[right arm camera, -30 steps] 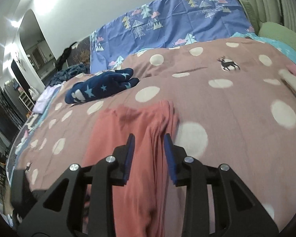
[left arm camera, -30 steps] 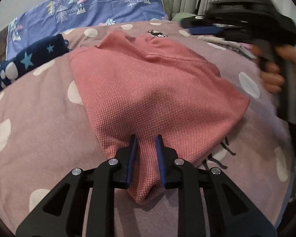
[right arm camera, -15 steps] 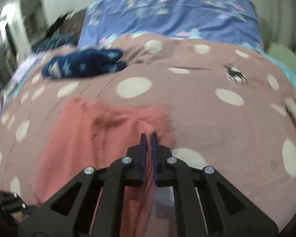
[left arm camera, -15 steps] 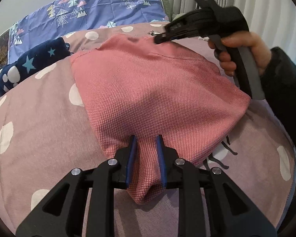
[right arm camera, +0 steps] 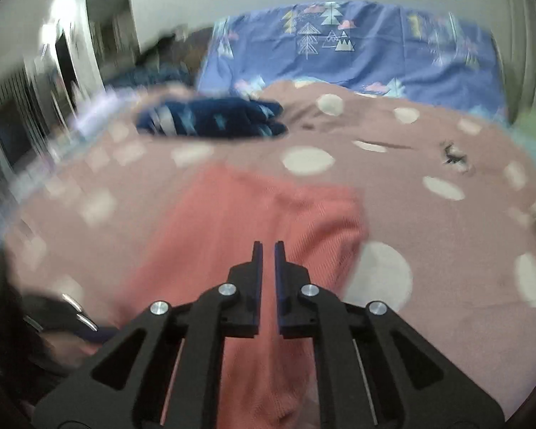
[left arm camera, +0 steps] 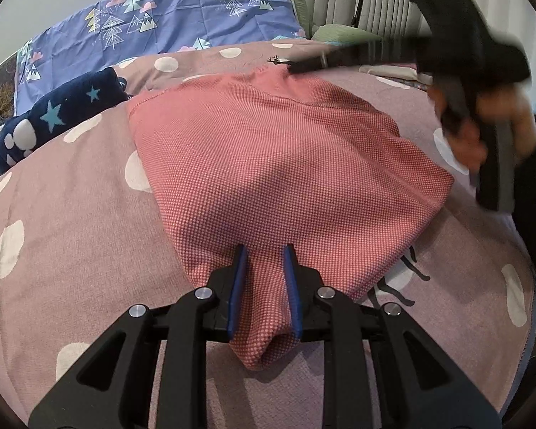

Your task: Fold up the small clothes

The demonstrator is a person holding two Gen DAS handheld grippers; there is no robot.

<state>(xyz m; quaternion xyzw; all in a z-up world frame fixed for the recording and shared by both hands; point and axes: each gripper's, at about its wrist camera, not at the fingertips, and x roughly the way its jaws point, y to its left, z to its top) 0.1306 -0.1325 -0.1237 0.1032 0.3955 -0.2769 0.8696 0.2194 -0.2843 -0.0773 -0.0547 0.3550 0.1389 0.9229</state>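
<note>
A bed covered by a dusty-pink blanket with white dots and small deer prints [left arm camera: 71,250] carries a red waffle-knit garment [left arm camera: 268,164] spread at its middle. Far left lies a rolled navy fleece piece with stars [left arm camera: 53,118]; beyond, a blue tree-patterned pillow [left arm camera: 168,21].

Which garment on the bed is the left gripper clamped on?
The pink waffle-knit garment: the left gripper pinches its near corner. The navy star-print garment lies apart, untouched.
</note>
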